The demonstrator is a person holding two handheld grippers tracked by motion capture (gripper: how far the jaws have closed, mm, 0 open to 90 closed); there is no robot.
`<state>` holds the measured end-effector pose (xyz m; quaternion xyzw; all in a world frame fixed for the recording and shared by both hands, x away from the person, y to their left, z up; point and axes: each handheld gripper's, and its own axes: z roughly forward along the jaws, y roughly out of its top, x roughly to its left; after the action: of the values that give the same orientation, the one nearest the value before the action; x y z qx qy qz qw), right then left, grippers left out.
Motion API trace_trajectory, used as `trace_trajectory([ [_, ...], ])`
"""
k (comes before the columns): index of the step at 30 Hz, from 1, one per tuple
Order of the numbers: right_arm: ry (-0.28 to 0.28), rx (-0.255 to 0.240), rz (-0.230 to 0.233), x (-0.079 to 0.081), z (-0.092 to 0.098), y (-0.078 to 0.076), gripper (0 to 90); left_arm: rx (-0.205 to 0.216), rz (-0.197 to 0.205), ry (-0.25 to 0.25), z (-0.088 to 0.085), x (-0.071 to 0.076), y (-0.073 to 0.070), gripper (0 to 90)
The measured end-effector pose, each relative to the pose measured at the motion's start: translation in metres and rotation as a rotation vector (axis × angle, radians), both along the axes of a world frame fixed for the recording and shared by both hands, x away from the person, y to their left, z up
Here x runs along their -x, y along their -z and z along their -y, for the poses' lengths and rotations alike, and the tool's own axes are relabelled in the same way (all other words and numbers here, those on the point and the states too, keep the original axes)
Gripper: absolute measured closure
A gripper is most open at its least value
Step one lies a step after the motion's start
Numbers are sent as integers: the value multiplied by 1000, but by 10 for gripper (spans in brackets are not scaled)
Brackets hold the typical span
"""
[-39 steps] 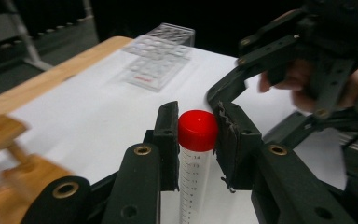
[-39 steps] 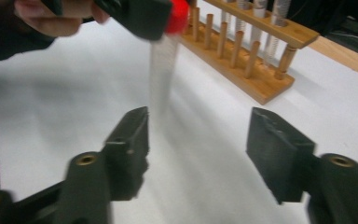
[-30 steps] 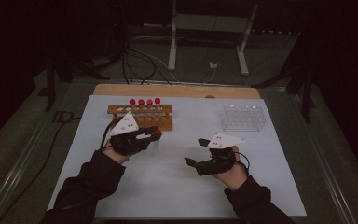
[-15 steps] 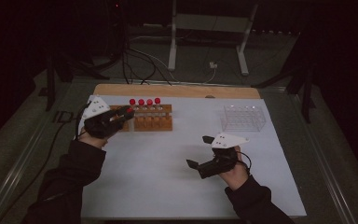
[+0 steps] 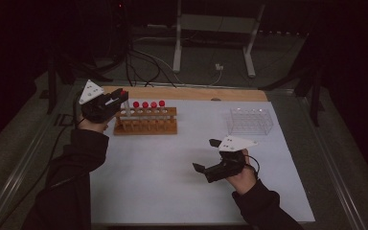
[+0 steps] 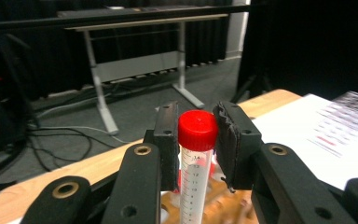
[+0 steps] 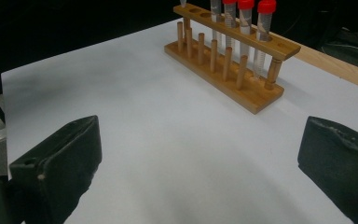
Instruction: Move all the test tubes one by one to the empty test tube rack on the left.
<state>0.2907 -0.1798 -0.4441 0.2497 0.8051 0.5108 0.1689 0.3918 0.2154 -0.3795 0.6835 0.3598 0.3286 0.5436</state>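
Observation:
My left gripper (image 5: 118,98) (image 6: 196,140) is shut on a red-capped tube (image 5: 126,106) (image 6: 196,133), pads just below the cap. The tube hangs upright over the left end of the wooden rack (image 5: 146,128) (image 7: 228,60), its tip just above the end hole. Several more red-capped tubes (image 5: 148,106) (image 7: 244,18) stand in the rack. My right gripper (image 5: 206,155) (image 7: 200,154) hovers over the white mat (image 5: 172,182), to the front right of the rack. Its jaws have just been opening and stand wide apart with nothing between them.
A clear plastic rack (image 5: 250,120) stands at the back right of the mat. A wooden strip (image 5: 196,93) runs along the table's far edge. Beyond it are floor cables and a desk frame (image 5: 215,24).
My left gripper has carried the tube from the middle of the mat back and left to the wooden rack's left end. The right hand has stayed put, its jaws now wider.

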Motion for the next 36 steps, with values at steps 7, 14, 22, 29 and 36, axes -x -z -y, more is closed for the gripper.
trace_trajectory([
  [7,-1,-7,-5,0,2,-1,0,12,14,-36,2,-17,5,718],
  [14,-2,-11,-7,-1,4,-2,0,34,49,-67,3,-28,15,718],
  [22,2,-11,-9,-1,5,-2,0,47,11,-106,-1,-36,34,718],
  [29,0,-18,-14,-1,6,-2,0,51,-52,-112,-1,-40,53,717],
  [36,3,-16,-16,-2,6,-2,0,26,-107,-116,4,-42,68,717],
])
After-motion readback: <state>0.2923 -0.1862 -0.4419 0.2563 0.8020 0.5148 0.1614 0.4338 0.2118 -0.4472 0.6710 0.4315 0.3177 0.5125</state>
